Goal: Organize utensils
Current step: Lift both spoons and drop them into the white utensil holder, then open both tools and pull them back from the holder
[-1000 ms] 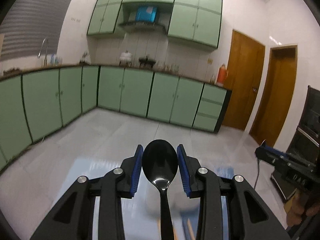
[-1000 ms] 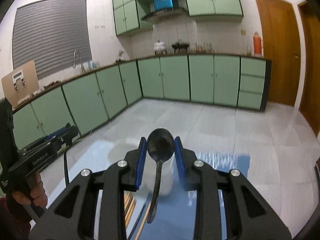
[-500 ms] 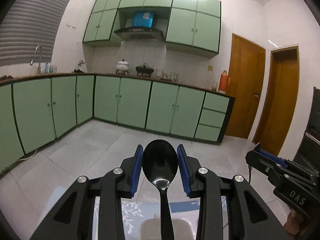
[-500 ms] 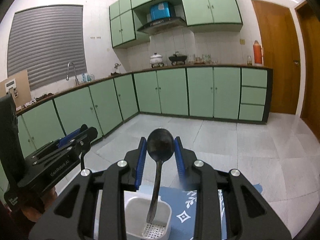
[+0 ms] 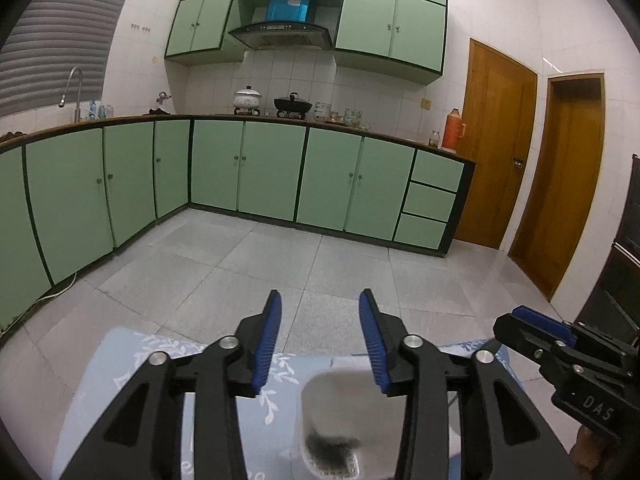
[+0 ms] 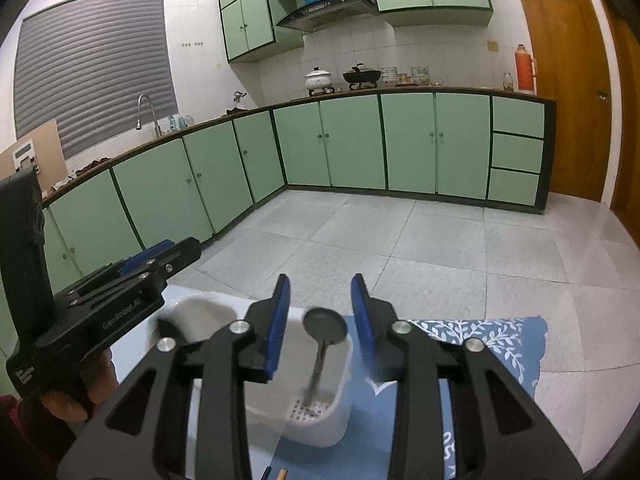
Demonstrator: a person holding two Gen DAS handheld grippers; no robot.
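The black spoon in the left view is only a dark blur (image 5: 332, 446) at the bottom of the white holder (image 5: 340, 396). The left gripper (image 5: 320, 342) and right gripper (image 6: 320, 320) have just opened and hold nothing. The metal spoon (image 6: 324, 326) stands in the holder on the blue cloth (image 6: 492, 340), above a grey tiled floor (image 6: 400, 240).

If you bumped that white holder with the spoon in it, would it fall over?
Maybe. The white utensil holder looks like thin, light plastic, and it stands tall. The spoon leans inside with its bowl above the rim, so a bump up high could tip it.
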